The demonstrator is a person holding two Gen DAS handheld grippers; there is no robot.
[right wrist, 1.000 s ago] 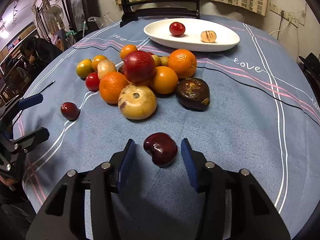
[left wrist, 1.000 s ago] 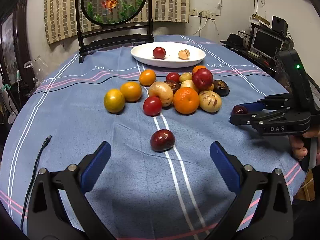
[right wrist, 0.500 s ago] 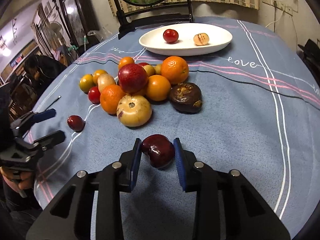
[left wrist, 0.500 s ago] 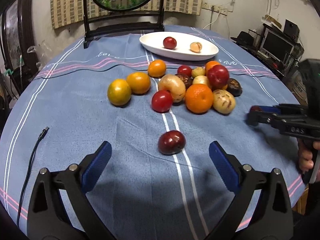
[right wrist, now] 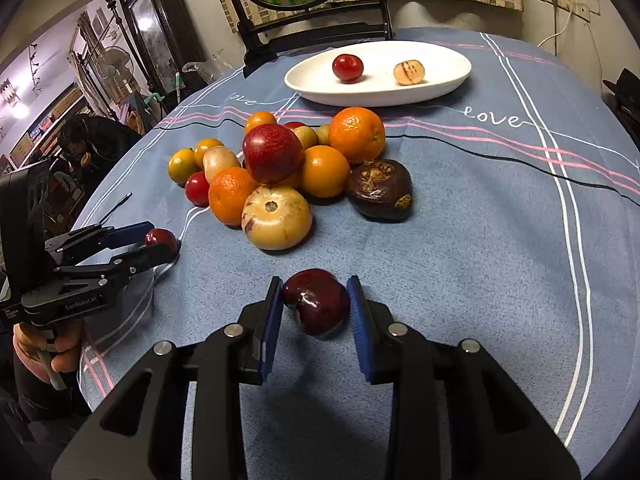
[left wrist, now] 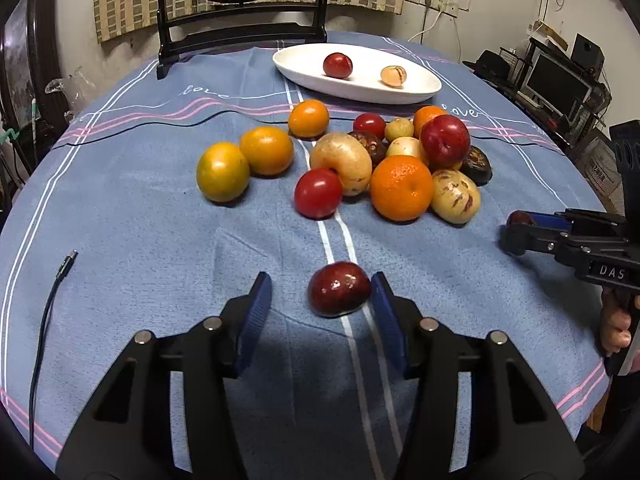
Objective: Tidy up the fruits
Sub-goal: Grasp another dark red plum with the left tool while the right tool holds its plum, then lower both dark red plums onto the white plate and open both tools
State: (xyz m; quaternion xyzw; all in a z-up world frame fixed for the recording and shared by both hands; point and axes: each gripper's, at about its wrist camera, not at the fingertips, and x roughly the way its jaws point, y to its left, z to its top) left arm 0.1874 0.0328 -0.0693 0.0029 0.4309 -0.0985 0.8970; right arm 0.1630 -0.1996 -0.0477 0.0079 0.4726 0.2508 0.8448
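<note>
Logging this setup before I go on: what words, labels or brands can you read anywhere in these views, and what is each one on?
"love": white script on the blue tablecloth, beside the white plate, seen twice.
"DAS": on the right hand-held gripper, seen from the left wrist view.
"CenRobot.AI", roughly: small print on the left hand-held gripper, seen from the right wrist view.
A smaller line beside it is too small to read.
Nothing legible on the fruit.

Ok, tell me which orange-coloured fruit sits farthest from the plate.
The greenish-yellow orange, leftmost of the group; the other oranges lie closer to the white plate.
</note>
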